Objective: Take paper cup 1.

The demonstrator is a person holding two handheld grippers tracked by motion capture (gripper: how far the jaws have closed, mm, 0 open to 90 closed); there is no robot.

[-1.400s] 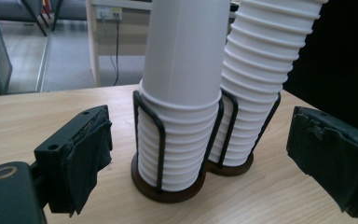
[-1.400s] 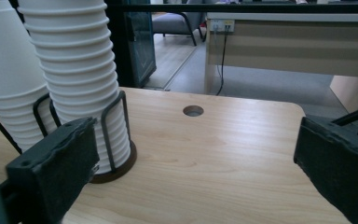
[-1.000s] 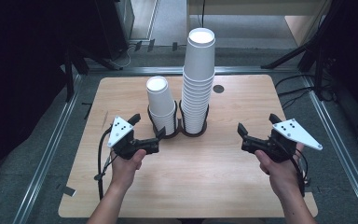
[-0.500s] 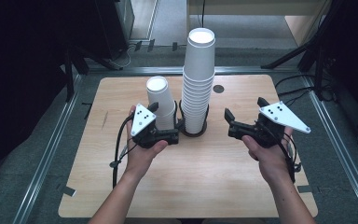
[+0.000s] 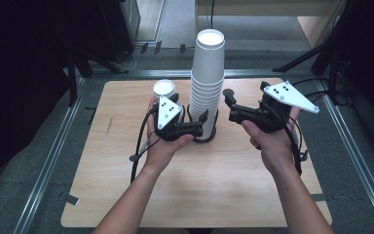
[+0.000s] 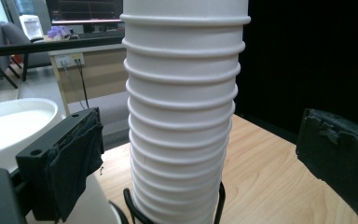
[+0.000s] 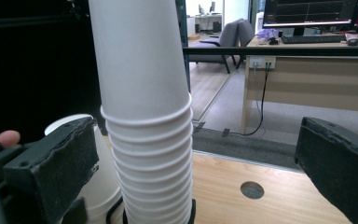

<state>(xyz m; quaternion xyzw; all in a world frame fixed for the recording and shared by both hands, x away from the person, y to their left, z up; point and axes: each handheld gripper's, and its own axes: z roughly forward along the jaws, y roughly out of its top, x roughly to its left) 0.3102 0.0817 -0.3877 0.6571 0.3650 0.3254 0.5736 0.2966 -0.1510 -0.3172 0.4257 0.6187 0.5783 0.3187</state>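
Observation:
A tall stack of white paper cups stands in a black wire holder at the table's middle back. A shorter stack stands just left of it. My left gripper is open at the tall stack's lower left side. In the left gripper view, the ribbed tall stack rises between the wide-apart jaws of the left gripper, untouched. My right gripper is open just right of the stack. In the right gripper view, the tall stack stands left of centre before the right gripper.
The wooden table has bare room in front of the hands. A small round hole lies in the tabletop right of the holder. Metal frame rails run along the table's sides. The short stack's rim sits behind my left jaw.
Both hands have moved forward and inward from the table's middle to either side of the tall stack. Both grippers stay open.

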